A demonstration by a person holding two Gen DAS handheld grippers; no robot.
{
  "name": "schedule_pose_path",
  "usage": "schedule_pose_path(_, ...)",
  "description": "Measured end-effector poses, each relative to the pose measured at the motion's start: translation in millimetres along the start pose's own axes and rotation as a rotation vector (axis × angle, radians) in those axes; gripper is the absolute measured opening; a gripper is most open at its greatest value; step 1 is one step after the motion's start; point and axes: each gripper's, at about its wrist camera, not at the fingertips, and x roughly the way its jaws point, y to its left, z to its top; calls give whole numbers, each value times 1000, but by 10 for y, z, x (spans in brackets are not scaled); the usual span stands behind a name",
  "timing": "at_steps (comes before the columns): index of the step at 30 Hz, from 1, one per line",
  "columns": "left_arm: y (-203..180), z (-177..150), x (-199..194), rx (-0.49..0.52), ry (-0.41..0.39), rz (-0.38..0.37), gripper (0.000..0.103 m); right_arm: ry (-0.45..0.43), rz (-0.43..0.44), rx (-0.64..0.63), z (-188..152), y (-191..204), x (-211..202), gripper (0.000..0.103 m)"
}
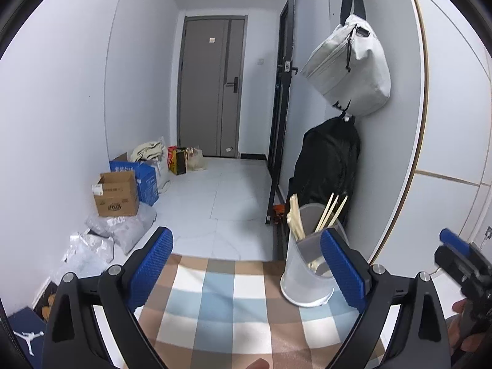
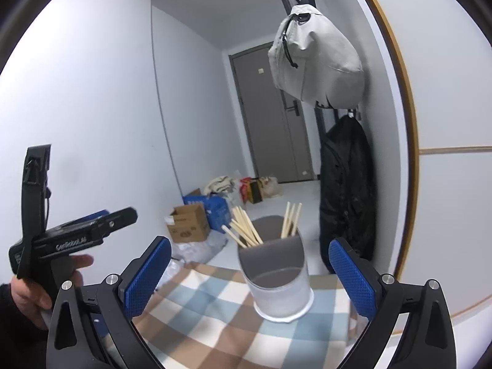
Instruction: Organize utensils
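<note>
A checked cloth (image 2: 215,316) covers the table in the near part of both views, with white floor, boxes and a grey door far behind it. On the cloth's far right stands the holder (image 2: 278,279), a frosted cup with a grey divider splitting it in two. Each half carries a bunch of chopsticks (image 2: 244,229) standing up: the left bunch fans out towards the left, the right bunch (image 2: 290,220) stands closer together. No loose utensil shows on the cloth.

The left gripper (image 1: 246,272) is spread wide with nothing between its pads; the holder sits just behind its right pad. The right gripper (image 2: 250,273) is also wide open and empty, with the holder framed between its fingers but untouched.

Sorting looks done or nearly so, judging by the bare cloth and filled holder. This reads as the step after a drop-off. Next would be a check for any stray chopsticks outside these views, or drawing both grippers clear without knocking the cup.
</note>
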Motion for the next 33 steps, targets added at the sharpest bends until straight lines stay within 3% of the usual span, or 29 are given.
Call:
schedule_pose_path(5,-20,-179,111,1,17,16,94,-12,-23,-28,-46,13,21,103)
schedule_pose_path(16,-10,-140,54,2,-33,25,94,-1,-24,-25,-93,-7,107,103)
schedule_pose_path(33,-28,-173,41,2,-32,28,94,2,-22,-60,-112,49,105,103)
